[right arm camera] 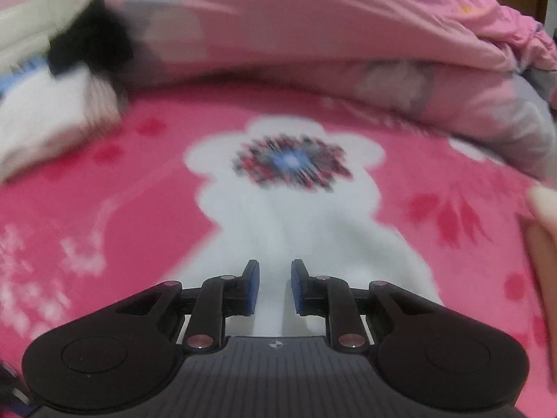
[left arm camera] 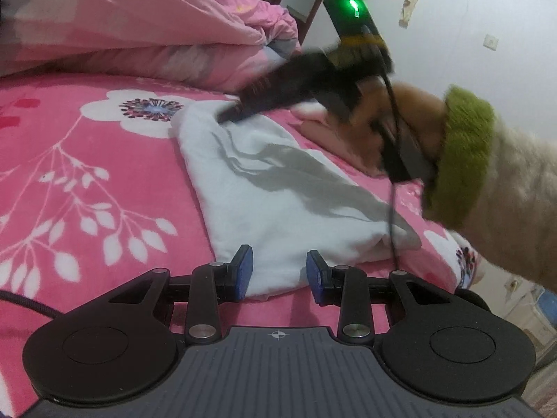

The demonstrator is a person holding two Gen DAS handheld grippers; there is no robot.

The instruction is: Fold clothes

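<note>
A white garment (left arm camera: 264,205) with a grey print lies on the pink flowered blanket (left arm camera: 87,160), its narrow end pointing away. My left gripper (left arm camera: 279,273) hovers at the garment's near edge, jaws apart, the blue pads clear of the cloth. My right gripper (left arm camera: 228,115), blurred, is held by a hand with a green cuff (left arm camera: 463,160) and reaches down to the garment's far end. In the right wrist view the right gripper (right arm camera: 275,285) stands over the white garment (right arm camera: 313,250) with a narrow gap between its pads. Nothing looks pinched there, though the picture is blurred.
A pink quilt (left arm camera: 146,28) is heaped along the back of the bed. A peach-coloured garment (left arm camera: 330,132) lies behind the right hand. A folded black, white and striped piece (right arm camera: 76,97) sits at the far left. A cable (left arm camera: 392,216) hangs from the right gripper.
</note>
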